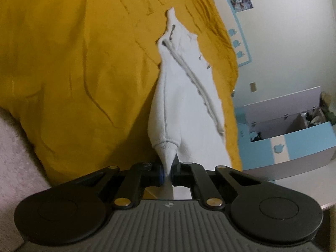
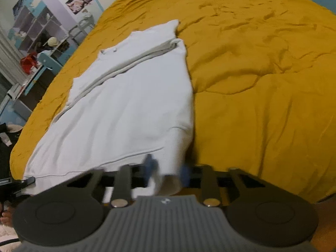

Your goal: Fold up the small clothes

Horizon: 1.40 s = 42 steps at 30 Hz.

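A white garment (image 2: 130, 96) with a grey strip lies stretched on the mustard yellow bedspread (image 2: 262, 73). In the left wrist view the garment (image 1: 180, 105) runs away from me, and my left gripper (image 1: 168, 172) is shut on its ribbed near corner. In the right wrist view my right gripper (image 2: 167, 172) is blurred at the garment's near right corner, with white cloth between its blue-tipped fingers (image 2: 150, 166); the jaws stand a little apart around the cloth. The left gripper also shows at the far left edge of the right wrist view (image 2: 25, 181), holding the other corner.
The bedspread (image 1: 73, 63) covers the whole bed. A blue and white open toy chest (image 1: 294, 130) stands beside the bed. Shelves (image 2: 35, 27) and a blue chair (image 2: 50, 61) with clutter stand along the left wall. A pink fluffy cloth (image 1: 14, 157) lies at lower left.
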{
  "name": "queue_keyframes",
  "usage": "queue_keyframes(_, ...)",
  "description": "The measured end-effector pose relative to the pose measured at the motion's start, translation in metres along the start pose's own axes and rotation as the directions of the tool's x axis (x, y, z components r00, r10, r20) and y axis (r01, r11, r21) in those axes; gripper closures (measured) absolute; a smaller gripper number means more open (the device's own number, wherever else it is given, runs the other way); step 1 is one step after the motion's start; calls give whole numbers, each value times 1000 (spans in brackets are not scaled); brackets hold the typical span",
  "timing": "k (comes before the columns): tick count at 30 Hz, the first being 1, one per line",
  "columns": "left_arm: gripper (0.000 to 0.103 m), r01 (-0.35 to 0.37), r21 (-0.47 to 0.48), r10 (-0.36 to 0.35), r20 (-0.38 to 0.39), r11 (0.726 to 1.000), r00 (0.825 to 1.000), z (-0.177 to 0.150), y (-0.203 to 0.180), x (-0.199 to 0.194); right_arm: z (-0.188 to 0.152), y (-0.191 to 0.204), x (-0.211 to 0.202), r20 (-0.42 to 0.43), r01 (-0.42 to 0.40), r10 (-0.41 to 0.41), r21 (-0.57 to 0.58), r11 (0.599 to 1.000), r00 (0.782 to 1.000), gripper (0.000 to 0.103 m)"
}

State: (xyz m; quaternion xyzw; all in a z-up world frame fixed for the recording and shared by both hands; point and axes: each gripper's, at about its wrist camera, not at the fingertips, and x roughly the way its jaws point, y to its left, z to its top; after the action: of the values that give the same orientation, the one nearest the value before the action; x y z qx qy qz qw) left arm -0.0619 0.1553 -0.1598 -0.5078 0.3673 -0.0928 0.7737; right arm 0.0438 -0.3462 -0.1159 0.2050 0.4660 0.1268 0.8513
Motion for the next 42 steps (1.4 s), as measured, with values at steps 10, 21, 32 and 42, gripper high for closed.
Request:
queue_keyframes(10, 98, 131, 52, -133, 32, 990, 991, 17, -30, -8, 18, -16, -21, 88, -171, 155, 219, 961, 984, 100)
queue_keyframes(21, 98, 188, 83, -193, 64, 979, 979, 48, -45, 12, 69, 6, -23, 184, -221, 189, 171, 960, 965, 100)
queue_keyframes(32, 98, 204, 175, -223, 92, 963, 971, 166, -89, 97, 211, 16, 61, 276, -259, 186, 257, 931, 943, 101)
queue_keyframes(42, 99, 89, 200, -115, 123, 976, 986, 267, -91, 206, 339, 14, 202, 248, -169, 96, 292, 941, 964, 101)
